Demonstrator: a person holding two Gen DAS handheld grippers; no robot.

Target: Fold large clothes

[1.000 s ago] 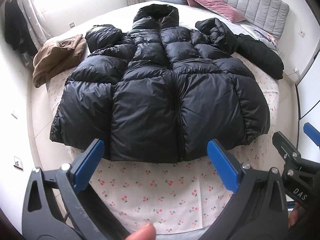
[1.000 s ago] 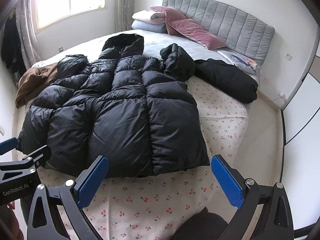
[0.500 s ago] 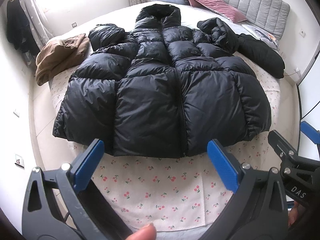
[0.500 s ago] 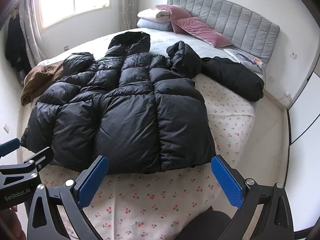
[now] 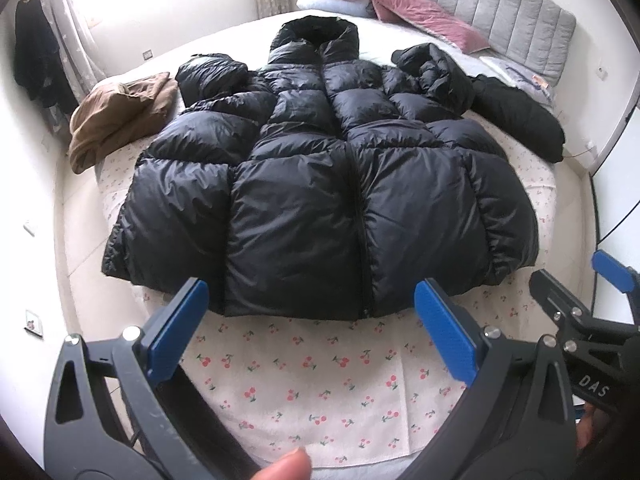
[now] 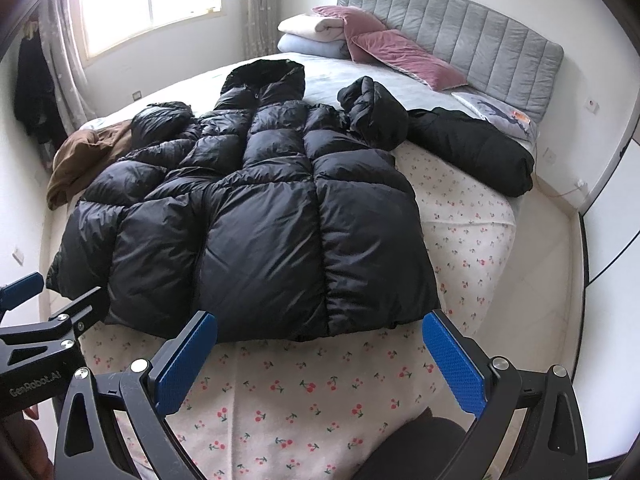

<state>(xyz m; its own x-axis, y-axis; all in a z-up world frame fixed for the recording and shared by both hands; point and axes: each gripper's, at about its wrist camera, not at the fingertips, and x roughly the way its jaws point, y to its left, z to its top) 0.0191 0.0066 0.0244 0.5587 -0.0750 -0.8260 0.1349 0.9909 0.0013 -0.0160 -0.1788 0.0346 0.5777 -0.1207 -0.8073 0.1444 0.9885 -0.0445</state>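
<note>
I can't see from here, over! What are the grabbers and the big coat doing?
Left gripper open, empty. Right gripper open, empty. Coat flat on the bed, zipped, untouched. Nothing between grippers and hem.

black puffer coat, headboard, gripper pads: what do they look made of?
Black puffer coat: thin synthetic shell, probably nylon, slight sheen with fine wrinkles; quilted chambers bulge, so down or fibre fill, which one unclear.
Headboard: grey upholstery, matte and velvety, with padded vertical channels.
Left gripper and right gripper pads: blue, fine-textured, likely rubber; black arms look like moulded plastic.
</note>
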